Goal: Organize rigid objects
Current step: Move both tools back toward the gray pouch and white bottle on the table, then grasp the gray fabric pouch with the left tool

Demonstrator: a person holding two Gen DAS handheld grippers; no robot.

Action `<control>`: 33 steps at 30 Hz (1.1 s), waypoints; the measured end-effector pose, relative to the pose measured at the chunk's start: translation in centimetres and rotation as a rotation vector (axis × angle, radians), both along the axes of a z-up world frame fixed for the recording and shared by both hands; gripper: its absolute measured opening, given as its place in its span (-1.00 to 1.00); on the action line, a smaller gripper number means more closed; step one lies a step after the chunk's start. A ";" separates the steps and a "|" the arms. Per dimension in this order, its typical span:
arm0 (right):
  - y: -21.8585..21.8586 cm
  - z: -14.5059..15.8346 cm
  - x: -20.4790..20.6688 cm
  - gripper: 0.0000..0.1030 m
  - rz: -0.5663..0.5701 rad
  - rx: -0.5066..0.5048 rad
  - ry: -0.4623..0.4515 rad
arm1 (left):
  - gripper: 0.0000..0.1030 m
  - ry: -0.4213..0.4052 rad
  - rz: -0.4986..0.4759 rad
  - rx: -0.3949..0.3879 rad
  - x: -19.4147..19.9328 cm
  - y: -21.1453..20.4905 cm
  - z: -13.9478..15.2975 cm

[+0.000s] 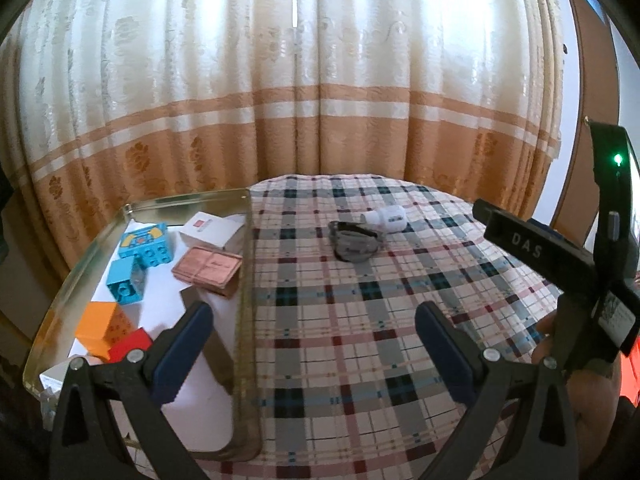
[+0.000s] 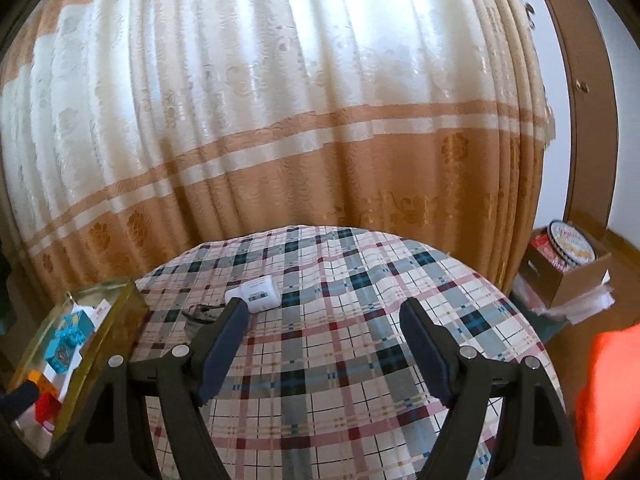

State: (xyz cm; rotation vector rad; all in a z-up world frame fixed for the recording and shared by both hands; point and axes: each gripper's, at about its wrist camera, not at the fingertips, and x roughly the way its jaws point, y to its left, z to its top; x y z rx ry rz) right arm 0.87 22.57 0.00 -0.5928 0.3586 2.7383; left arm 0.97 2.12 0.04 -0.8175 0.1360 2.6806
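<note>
Both the left gripper [image 1: 312,340] and the right gripper [image 2: 324,340] hang over the plaid tablecloth [image 1: 360,360] with their jaws spread wide and nothing between them. A white charger [image 1: 386,218] and a dark grey wristband [image 1: 356,244] lie just beside each other on the cloth, outside the clear glass tray [image 1: 246,280]. Inside the tray sit blue toy blocks [image 1: 140,256], an orange block [image 1: 104,328], a red block [image 1: 130,346], a white box [image 1: 212,232] and a copper-coloured case [image 1: 208,270].
</note>
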 end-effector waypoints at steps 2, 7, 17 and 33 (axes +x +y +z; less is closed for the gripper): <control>0.4 0.0 0.0 0.55 -0.012 0.002 -0.004 | 0.99 0.001 -0.010 -0.009 0.0 0.5 -0.1; 1.7 0.2 0.0 0.55 -0.046 0.020 0.003 | 0.99 -0.007 -0.039 -0.016 -0.5 1.7 0.0; 4.6 -0.2 0.1 0.55 -0.094 -0.057 -0.008 | 0.99 -0.043 -0.067 -0.005 -2.0 3.7 -0.1; 5.8 -0.5 -0.4 0.56 -0.149 -0.074 0.008 | 0.99 -0.067 -0.041 -0.039 -5.4 6.5 -0.7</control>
